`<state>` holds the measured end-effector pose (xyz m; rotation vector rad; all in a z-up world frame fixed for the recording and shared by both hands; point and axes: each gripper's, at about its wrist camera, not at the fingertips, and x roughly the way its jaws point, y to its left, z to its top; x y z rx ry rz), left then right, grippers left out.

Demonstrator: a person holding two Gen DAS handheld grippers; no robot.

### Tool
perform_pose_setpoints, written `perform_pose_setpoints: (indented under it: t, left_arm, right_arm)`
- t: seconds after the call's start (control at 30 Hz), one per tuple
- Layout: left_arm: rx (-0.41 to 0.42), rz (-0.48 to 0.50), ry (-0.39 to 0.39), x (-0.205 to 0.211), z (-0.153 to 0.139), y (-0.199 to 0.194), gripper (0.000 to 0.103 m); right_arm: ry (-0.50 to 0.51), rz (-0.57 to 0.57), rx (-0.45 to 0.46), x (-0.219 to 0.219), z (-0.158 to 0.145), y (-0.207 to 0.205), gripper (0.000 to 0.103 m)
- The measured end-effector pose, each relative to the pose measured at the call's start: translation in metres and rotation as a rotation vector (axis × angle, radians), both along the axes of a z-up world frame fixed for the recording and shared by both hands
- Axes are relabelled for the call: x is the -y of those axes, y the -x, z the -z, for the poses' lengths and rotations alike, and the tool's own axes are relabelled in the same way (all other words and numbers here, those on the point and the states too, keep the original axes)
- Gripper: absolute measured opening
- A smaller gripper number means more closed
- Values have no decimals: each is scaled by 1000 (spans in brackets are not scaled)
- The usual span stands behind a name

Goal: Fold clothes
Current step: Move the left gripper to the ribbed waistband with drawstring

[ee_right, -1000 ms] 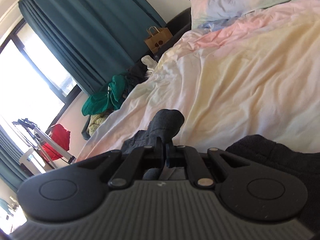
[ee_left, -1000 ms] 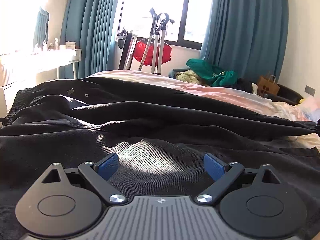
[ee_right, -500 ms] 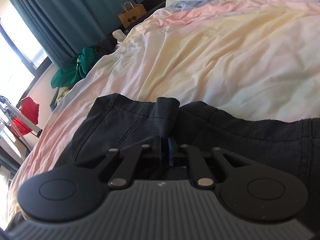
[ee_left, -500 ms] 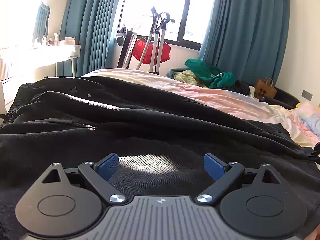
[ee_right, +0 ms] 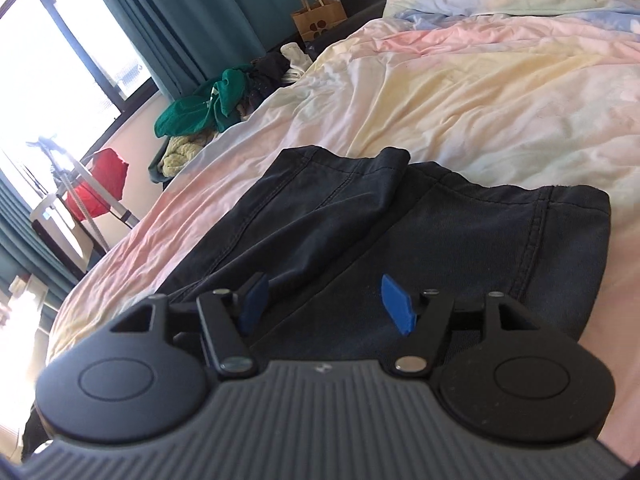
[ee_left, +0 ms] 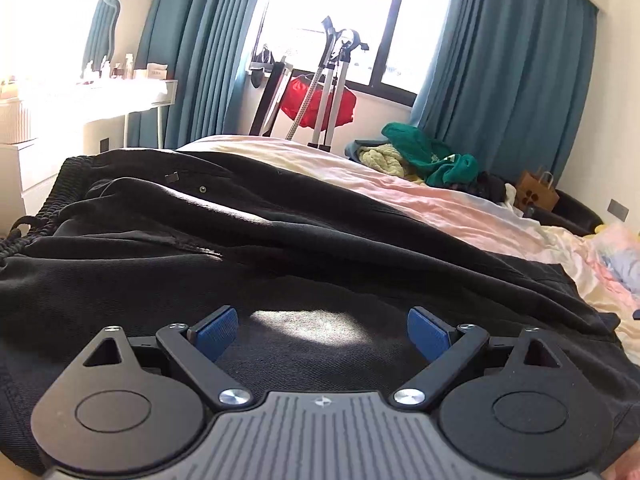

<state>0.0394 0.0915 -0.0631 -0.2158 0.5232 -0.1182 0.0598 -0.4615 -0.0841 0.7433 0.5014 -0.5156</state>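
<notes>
Trouser legs [ee_right: 400, 216] now out of right tool [ee_right: 322, 304]

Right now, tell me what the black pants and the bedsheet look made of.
Black pants: matte woven cotton twill or denim, apparently; fine diagonal weave and double-stitched seams show. Bedsheet: thin, soft matte cotton probably; pastel tie-dye print with fine wrinkles.

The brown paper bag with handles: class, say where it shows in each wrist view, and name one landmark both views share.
Left wrist view: the brown paper bag stands at the far right, beyond the bed, below the teal curtain.
Right wrist view: the brown paper bag stands at the top, centre, left of the pillow.
Shared landmark: the green garment heaped beside the bed.
</notes>
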Motion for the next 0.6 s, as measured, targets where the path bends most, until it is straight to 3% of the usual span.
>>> perform_pose_setpoints:
  t: [0.1, 0.4, 0.6]
  left_arm:
    - [-27, -68, 58, -28, -10, 11, 94]
    - [-118, -206, 106, -118, -53, 47, 94]
    - [-114, -479, 68, -181, -86, 90, 94]
  right_arm:
    - [-33, 69, -10, 6, -1, 18, 66]
    - [-86, 207, -20, 18, 4, 57, 67]
    - [-91, 208, 14, 19, 4, 59, 67]
